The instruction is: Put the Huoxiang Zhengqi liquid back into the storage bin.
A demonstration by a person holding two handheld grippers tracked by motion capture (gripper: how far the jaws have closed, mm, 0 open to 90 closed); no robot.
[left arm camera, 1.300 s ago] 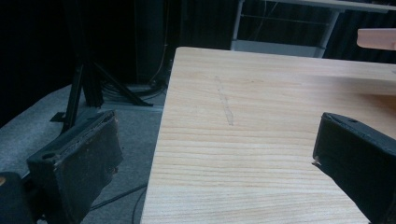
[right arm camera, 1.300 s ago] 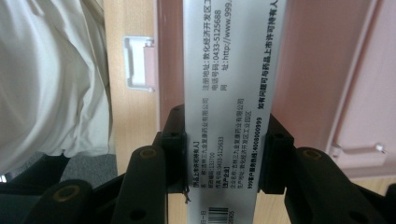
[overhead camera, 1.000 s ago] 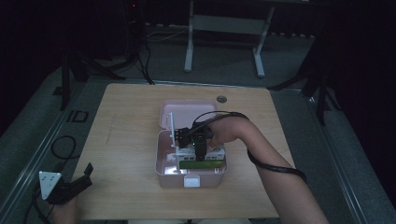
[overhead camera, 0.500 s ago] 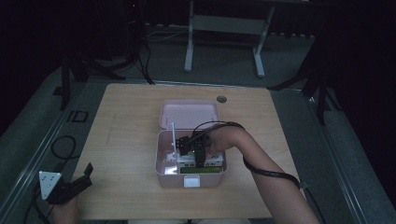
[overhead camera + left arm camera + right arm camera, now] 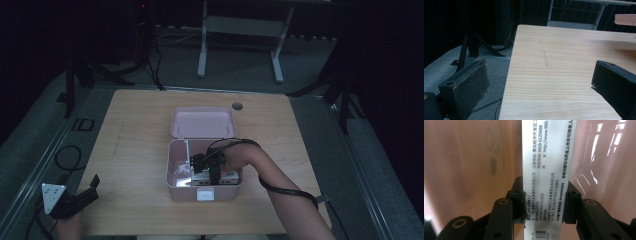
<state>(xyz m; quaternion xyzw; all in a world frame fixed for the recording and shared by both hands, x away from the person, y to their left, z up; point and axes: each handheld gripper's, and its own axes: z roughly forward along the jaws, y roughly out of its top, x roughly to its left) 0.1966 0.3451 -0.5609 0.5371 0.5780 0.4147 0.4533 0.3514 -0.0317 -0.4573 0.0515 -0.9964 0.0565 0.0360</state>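
Drawn back toward six o'clock inside the pink case (image 5: 180, 170), right gripper (image 5: 204, 168), jaws closed on a white printed box (image 5: 546, 177). Left gripper (image 5: 82, 196) off the table's (image 5: 135, 130) seven o'clock corner, jaws spread wide, gripping nothing. Lid (image 5: 202, 122) lying open at twelve.

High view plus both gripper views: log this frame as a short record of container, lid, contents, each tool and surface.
container: pink box, mid-table
lid: open, lying behind the box
contents: white cartons inside
right tool: in the box, shut on a white printed carton
left tool: open, holding nothing, at the table's near left corner
surface: wooden table
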